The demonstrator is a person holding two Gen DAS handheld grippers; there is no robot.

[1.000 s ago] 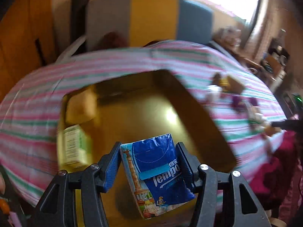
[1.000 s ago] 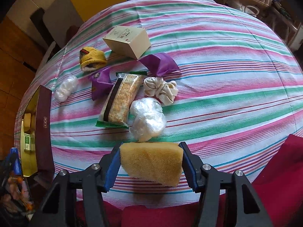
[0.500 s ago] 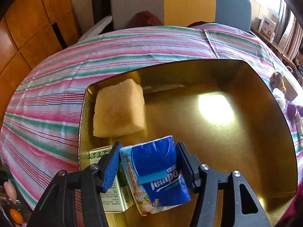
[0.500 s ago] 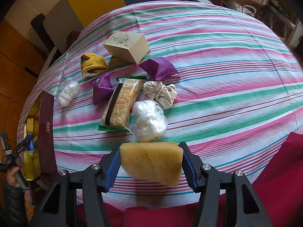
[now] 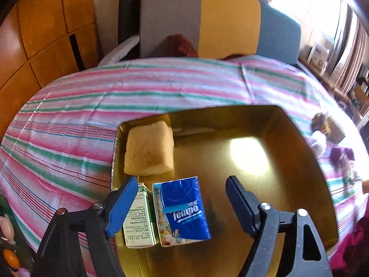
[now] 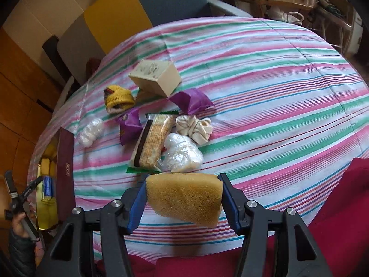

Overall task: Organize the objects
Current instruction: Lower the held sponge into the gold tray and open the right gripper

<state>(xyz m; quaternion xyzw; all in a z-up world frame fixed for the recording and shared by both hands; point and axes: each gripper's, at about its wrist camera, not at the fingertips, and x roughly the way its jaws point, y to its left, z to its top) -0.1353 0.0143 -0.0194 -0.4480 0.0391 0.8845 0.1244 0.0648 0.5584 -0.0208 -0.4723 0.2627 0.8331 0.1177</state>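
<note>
In the left wrist view a gold-lined box (image 5: 299, 143) holds a yellow sponge (image 5: 148, 149), a small green-and-white carton (image 5: 137, 224) and a blue Tempo tissue pack (image 5: 182, 212). My left gripper (image 5: 181, 198) hangs over the box with its jaws opening wide; the tissue pack lies between them, touched by neither pad. In the right wrist view my right gripper (image 6: 183, 198) is shut on a second yellow sponge (image 6: 184, 199), held above the striped tablecloth (image 6: 265, 106). The box (image 6: 65, 170) shows at the far left there, beside the left gripper (image 6: 23, 196).
On the cloth lie a cream box (image 6: 154, 77), a yellow knitted hat (image 6: 118, 98), purple wrappers (image 6: 191, 100), a cracker packet (image 6: 153, 143), a cloth scrunchie (image 6: 194, 128) and two plastic-wrapped bundles (image 6: 182, 153). A red cloth (image 6: 341, 207) covers the near edge. Chairs (image 5: 207, 23) stand behind the table.
My left gripper has opened and let go of the tissue pack, which now lies in the box beside the carton. The right gripper still grips its sponge in the same place.
</note>
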